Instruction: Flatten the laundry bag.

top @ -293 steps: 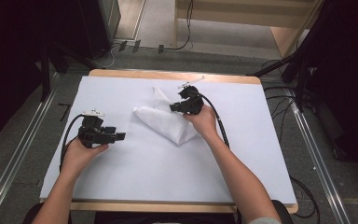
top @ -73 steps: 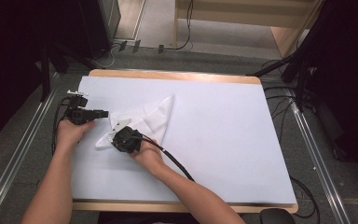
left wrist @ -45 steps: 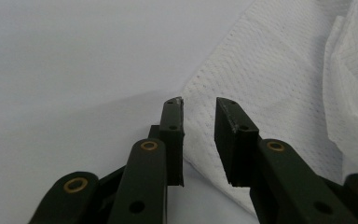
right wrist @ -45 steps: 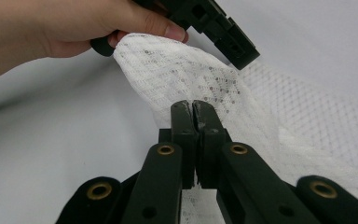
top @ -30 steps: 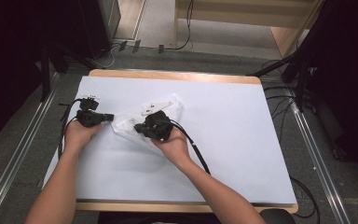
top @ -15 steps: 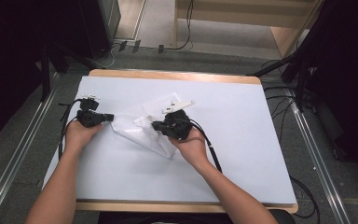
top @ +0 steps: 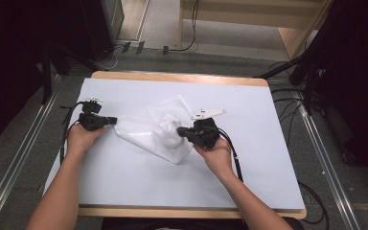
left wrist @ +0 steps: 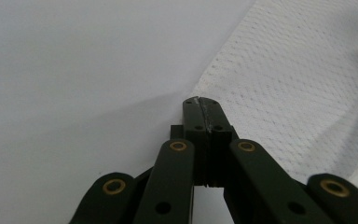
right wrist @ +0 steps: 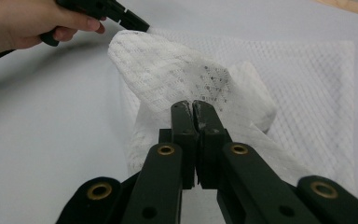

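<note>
White mesh cloth [top: 153, 129] lay on the table [top: 268, 158], partly folded over itself. Left tongs [top: 109, 120] were clamped tight on the cloth's left corner, flat against the table; left gripper view showed jaws together at the cloth edge. Right tongs [top: 181, 131] were closed on a lifted fold at the cloth's right side, the fold arching above the rest.

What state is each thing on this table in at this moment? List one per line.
White mesh cloth: partly folded, rumpled, one layer lifted off the table.
Left tool: jaws shut, pinching the cloth's corner.
Right tool: jaws shut on a lifted fold of the cloth.
Table cover: flat, white.
</note>
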`<control>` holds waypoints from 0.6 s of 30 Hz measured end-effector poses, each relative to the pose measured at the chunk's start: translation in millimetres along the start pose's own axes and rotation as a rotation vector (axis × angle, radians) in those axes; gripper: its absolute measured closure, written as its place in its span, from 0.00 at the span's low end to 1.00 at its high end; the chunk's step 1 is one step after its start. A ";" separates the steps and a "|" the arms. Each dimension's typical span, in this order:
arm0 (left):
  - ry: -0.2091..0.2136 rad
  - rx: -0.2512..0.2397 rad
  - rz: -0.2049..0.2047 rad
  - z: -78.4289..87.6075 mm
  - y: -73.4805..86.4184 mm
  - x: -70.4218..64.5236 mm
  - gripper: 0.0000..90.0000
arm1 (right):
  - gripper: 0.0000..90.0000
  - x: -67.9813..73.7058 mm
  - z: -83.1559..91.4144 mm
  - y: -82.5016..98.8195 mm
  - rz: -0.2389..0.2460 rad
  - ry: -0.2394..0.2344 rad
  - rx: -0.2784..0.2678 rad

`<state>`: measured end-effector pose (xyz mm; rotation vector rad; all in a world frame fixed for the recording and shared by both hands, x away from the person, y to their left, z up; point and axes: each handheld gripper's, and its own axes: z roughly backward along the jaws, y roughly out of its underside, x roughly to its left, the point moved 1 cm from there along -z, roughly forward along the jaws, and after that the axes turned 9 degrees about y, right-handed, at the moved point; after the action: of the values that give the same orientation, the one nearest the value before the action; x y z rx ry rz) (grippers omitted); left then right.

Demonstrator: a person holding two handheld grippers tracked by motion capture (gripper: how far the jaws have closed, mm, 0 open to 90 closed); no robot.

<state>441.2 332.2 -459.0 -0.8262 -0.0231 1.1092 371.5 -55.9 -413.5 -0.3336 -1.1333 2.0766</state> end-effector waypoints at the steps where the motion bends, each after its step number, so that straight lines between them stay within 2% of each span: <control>1: 0.001 0.002 0.001 0.2 -0.1 0.2 1.00 | 1.00 0.0 0.0 0.0 0.000 0.000 0.000; 9: 0.013 0.005 0.008 0.7 -0.4 2.0 1.00 | 1.00 -16.9 14.3 15.6 -0.054 0.030 0.000; 18: 0.013 0.004 0.007 0.7 -0.3 1.9 1.00 | 1.00 -31.4 30.4 30.1 -0.081 0.069 0.000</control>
<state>442.0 334.1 -459.0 -0.8309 -0.0071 1.1103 362.7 -107.2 -423.8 -0.3512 -1.0884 1.9790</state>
